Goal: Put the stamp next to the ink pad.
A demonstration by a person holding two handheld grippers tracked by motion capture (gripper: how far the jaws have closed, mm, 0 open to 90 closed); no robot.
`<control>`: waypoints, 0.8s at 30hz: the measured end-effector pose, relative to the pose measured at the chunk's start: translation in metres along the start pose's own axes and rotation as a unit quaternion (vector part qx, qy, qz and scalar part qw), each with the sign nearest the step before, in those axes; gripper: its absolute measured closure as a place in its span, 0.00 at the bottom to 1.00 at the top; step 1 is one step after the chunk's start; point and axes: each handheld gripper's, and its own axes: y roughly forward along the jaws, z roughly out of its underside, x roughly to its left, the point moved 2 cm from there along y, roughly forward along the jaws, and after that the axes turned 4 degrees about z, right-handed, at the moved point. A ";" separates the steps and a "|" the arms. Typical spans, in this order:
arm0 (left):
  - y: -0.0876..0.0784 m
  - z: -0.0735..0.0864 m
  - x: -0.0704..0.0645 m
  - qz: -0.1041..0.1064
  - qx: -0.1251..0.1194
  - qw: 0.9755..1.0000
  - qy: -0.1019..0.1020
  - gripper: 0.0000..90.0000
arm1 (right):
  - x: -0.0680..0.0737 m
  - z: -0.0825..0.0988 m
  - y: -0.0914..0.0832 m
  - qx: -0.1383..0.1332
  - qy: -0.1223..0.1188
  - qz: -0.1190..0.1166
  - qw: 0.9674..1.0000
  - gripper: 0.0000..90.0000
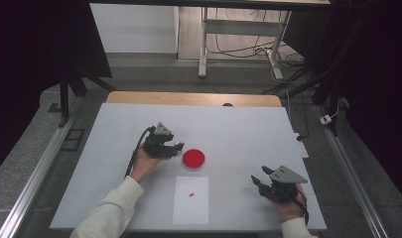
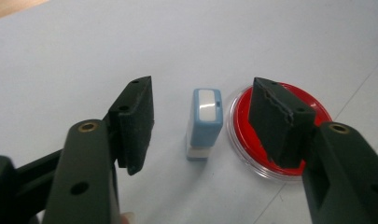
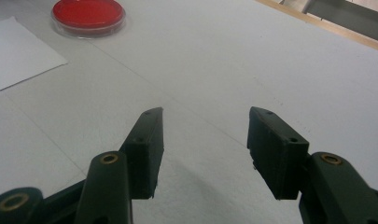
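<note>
A small light-blue stamp [image 2: 205, 123] with a white label on top stands upright on the white table, right beside a round red ink pad [image 2: 245, 126] [image 1: 194, 158]. My left gripper [image 2: 203, 86] [image 1: 176, 147] is open, its jaws standing on either side of the stamp without touching it. A white sheet of paper [image 1: 190, 213] lies at the front middle and bears a small red mark [image 1: 191, 195]. At the front right my right gripper [image 1: 256, 181] [image 3: 205, 112] is open with nothing between its jaws; the ink pad [image 3: 88, 14] and a corner of the paper [image 3: 18, 51] lie beyond it.
The white table top [image 1: 248, 129] ends in a wooden edge [image 1: 193, 98] at the back. A metal rail [image 1: 352, 168] runs along the right side and another [image 1: 34, 178] along the left. A desk frame [image 1: 238, 34] with cables stands behind the table.
</note>
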 end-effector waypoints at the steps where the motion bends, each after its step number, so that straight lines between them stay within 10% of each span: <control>1: -0.002 0.000 0.000 0.000 -0.002 1.000 0.001 0.44 | 0.000 0.000 0.000 0.000 0.000 -0.001 1.000 0.51; 24: -0.075 0.036 -0.025 0.023 -0.043 0.999 0.012 0.35 | -0.001 -0.002 0.001 -0.011 -0.002 -0.016 1.000 0.50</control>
